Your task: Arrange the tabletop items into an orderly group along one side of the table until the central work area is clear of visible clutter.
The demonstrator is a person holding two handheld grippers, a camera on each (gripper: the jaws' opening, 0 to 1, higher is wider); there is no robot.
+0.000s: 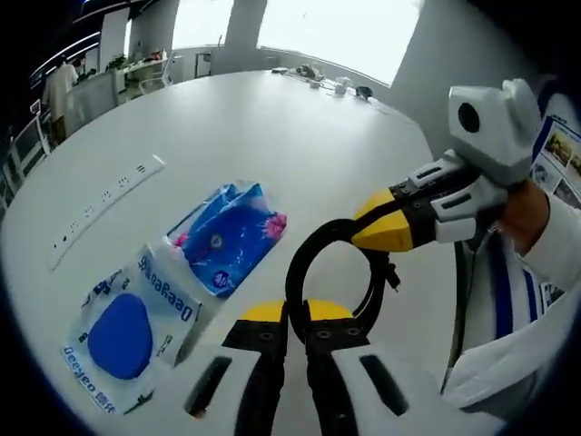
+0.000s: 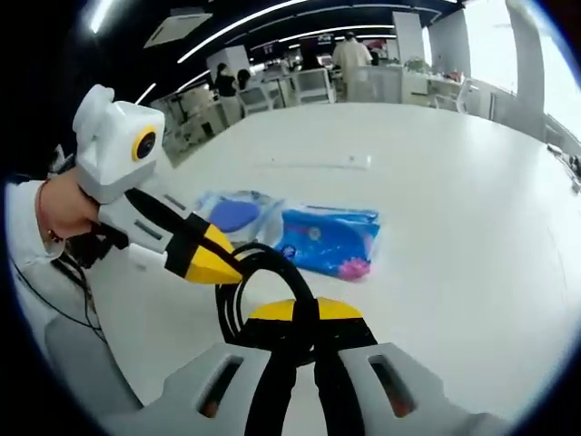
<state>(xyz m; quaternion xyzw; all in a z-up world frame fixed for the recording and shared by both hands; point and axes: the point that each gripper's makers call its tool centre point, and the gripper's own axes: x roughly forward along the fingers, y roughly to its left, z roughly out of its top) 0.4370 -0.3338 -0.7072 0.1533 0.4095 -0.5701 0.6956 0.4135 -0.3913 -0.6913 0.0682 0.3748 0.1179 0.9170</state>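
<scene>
Cable [image 1: 313, 263], black and coiled, is clamped by both grippers above the desk's [image 1: 272, 127] near edge: left gripper [image 1: 296, 318] pinched on its lower loop, right gripper [image 2: 306, 313] likewise. Just beyond lie 2 packets, a white one [image 1: 136, 322] and a blue one [image 1: 231, 236], overlapping. Farther off, a white power strip [image 1: 104, 209].

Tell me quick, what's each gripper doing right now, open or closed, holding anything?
Left gripper: closed on the black cable.
Right gripper: closed on the same cable, at another spot of the coil.
</scene>
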